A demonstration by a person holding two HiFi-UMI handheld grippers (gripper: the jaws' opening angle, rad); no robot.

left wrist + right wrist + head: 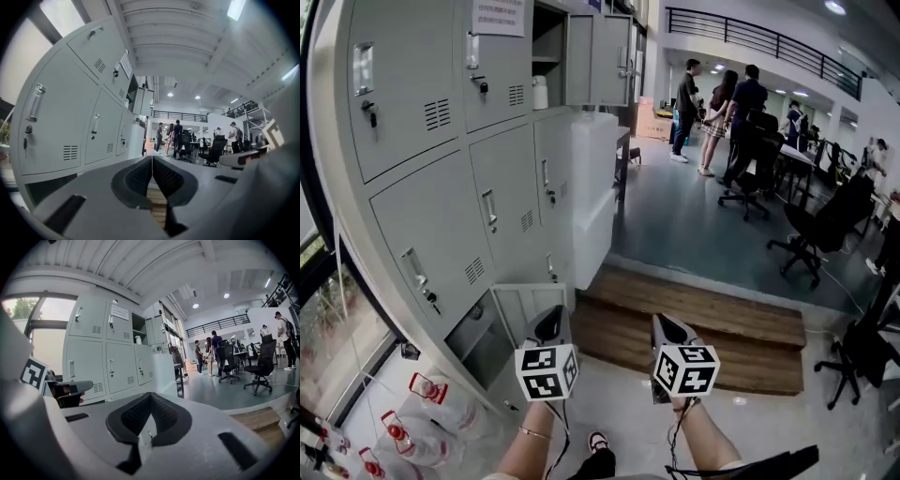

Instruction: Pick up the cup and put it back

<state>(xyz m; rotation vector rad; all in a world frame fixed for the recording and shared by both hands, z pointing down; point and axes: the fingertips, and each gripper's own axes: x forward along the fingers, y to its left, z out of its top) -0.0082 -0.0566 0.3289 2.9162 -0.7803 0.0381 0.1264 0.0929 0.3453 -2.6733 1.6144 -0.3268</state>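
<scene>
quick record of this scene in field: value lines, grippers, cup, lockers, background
left gripper: shut, empty
right gripper: shut, empty
cup: white, upright in an open locker compartment, not yet reached
lockers: grey, on the left of the head view
background: people standing, office chairs

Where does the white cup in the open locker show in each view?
Head view: white cup at upper centre, in the open locker.
Left gripper view: cup cannot be made out.
Right gripper view: cup left of centre.
Shared landmark: paper notice on the neighbouring door.
</scene>
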